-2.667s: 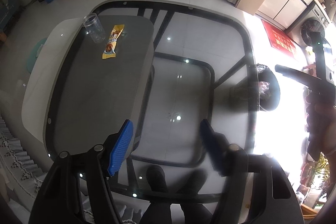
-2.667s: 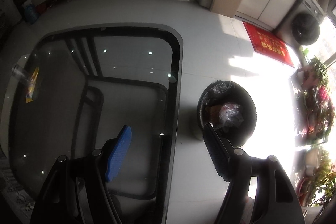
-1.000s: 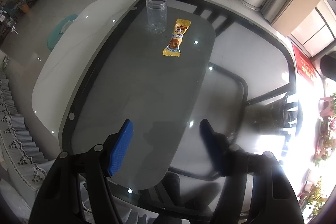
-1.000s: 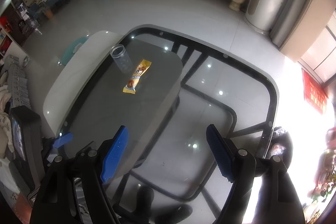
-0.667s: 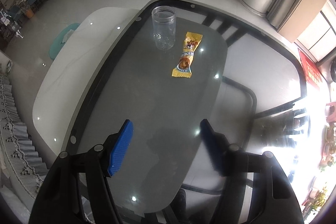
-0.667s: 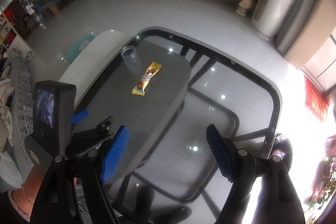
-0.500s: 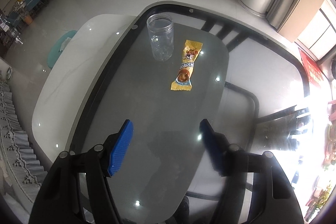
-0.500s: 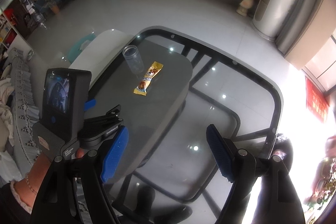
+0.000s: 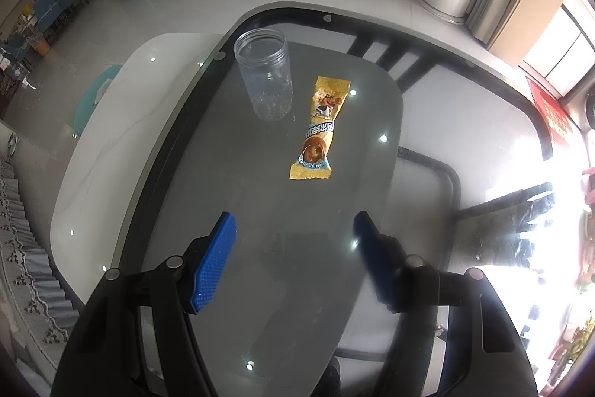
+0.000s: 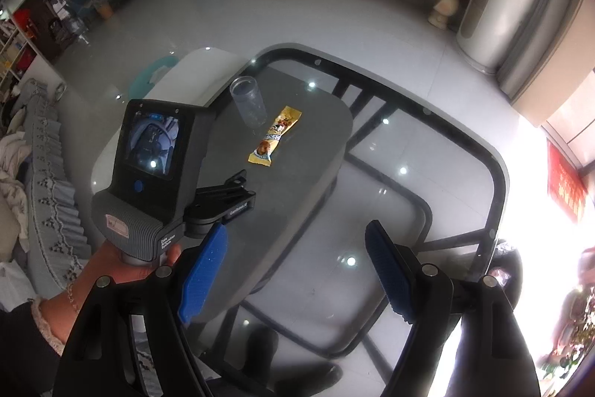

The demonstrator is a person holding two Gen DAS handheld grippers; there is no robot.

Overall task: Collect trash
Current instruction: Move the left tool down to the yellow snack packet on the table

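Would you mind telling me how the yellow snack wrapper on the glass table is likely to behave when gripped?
The yellow snack wrapper lies flat and thin, so it is probably light and floppy. On the smooth glass table it may slide rather than lift. Its glossy film looks slippery.

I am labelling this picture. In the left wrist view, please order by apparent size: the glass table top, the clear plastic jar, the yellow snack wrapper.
1. Glass table top, by far the largest.
2. Clear plastic jar and yellow snack wrapper: they look about alike, so I do not rank them.
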